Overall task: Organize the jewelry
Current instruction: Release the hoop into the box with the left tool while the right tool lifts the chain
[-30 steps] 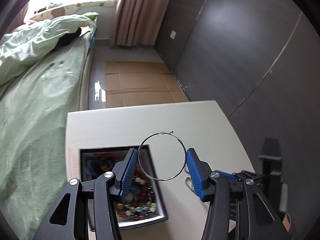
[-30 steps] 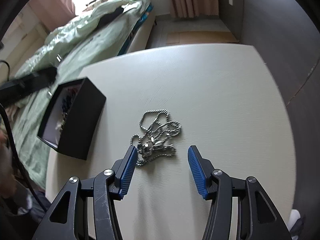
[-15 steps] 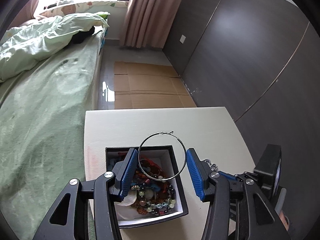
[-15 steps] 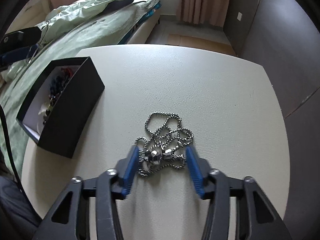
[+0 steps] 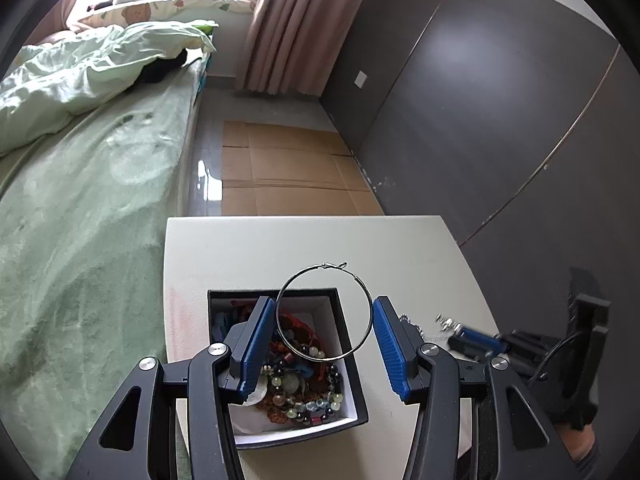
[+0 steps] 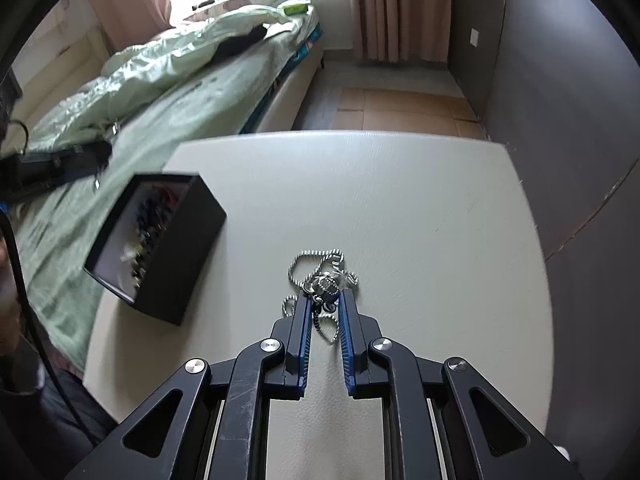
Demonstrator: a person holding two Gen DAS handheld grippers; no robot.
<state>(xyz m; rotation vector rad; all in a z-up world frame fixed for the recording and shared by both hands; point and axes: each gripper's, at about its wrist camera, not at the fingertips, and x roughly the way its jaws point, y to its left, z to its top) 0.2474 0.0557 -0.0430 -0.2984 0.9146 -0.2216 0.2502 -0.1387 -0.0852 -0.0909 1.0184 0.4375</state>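
My left gripper (image 5: pixel 324 314) is shut on a large thin silver hoop earring (image 5: pixel 362 304), pinched across its width between the blue pads, above a black jewelry box (image 5: pixel 348 364) full of beads. In the right wrist view my right gripper (image 6: pixel 325 300) is shut on a tangled silver ball-chain necklace (image 6: pixel 320 270) lying on the white table (image 6: pixel 400 220). The black box (image 6: pixel 180 248) stands to its left near the table edge. The right gripper and some chain also show in the left wrist view (image 5: pixel 476 338).
A bed with a green cover (image 5: pixel 80 208) runs along the table's left side. Cardboard sheets (image 5: pixel 288 168) lie on the floor beyond the table. A dark wall (image 5: pixel 500 120) stands at the right. The left gripper's body (image 6: pixel 52 164) shows left of the box.
My left gripper has carried the hoop leftwards until it is over the box. My right gripper has moved forward onto the necklace and closed on it.
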